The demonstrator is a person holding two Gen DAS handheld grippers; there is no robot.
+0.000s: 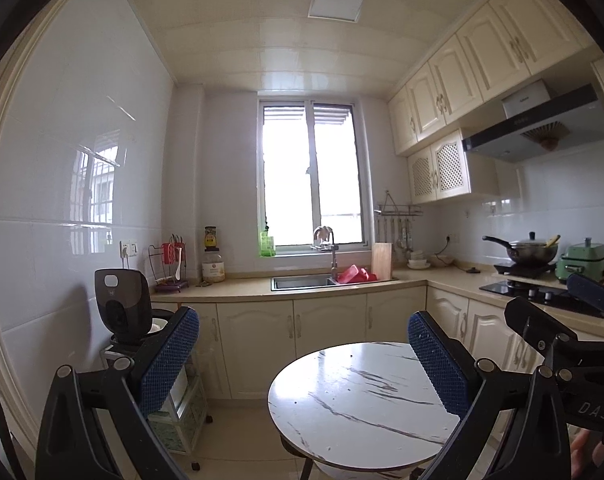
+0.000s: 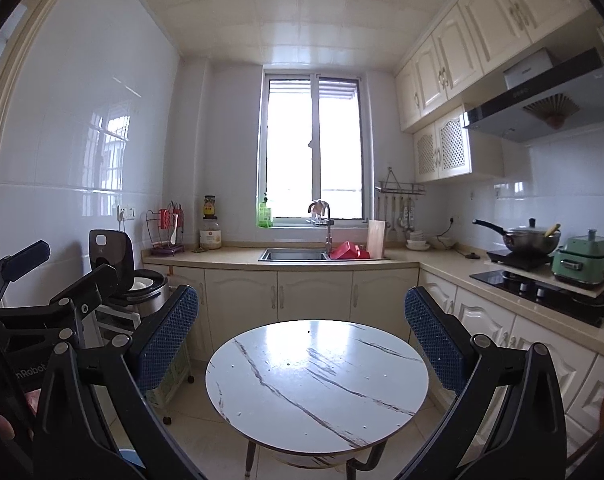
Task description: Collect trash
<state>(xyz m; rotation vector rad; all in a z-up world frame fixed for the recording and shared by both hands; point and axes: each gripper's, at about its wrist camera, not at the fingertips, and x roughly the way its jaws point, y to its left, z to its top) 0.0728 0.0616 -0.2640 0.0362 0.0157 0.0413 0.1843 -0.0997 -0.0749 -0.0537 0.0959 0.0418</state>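
— Where is the trash?

— Hard to make out: only tiny dark specks dot the round, glossy white marble-patterned tabletop (image 2: 317, 376).

— And the tools?

— The left gripper (image 1: 302, 356) and right gripper (image 2: 302, 336) hover above it, jaws spread wide, blue dimpled pads (image 2: 166, 336) holding nothing. Their black frames are cut off below.

— The room?

— A cream-cabinet kitchen: steel sink (image 2: 294, 255) under a bright window (image 2: 313, 144), covered wok (image 2: 531, 240) on the beige counter (image 2: 441, 266).
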